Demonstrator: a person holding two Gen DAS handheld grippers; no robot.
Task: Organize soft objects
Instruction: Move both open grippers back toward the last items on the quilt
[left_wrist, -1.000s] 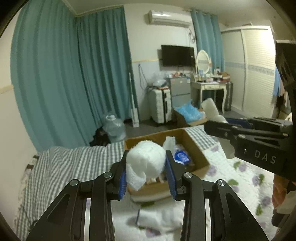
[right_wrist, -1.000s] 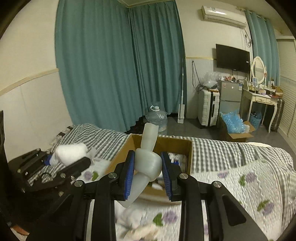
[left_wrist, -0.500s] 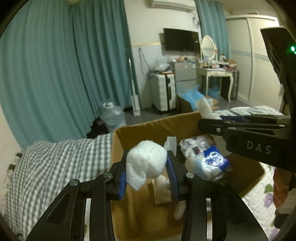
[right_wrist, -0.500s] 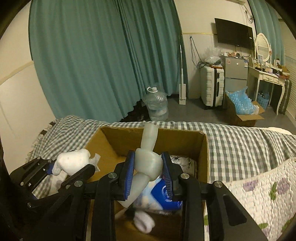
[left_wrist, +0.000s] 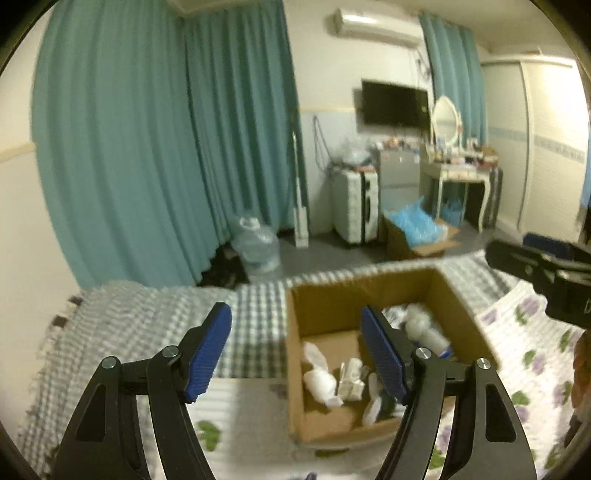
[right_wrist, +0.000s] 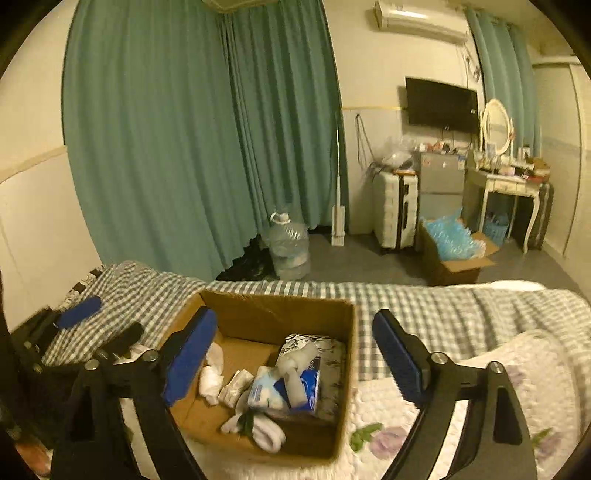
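The white cotton wad and the pale squishy toy, both clamped in the pads 0.5 s ago, now lie inside the cardboard box w/ the other soft bits, on the gingham bedspread. The left gripper and right gripper are both spread wide & empty, hanging above the box and backed off vs. a moment ago. So this double drop looks done; prob. next is fetching more soft items off the floral quilt.

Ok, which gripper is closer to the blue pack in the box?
Right, likely. The right gripper hovers open over the pack; the left gripper hangs off the box's other side.
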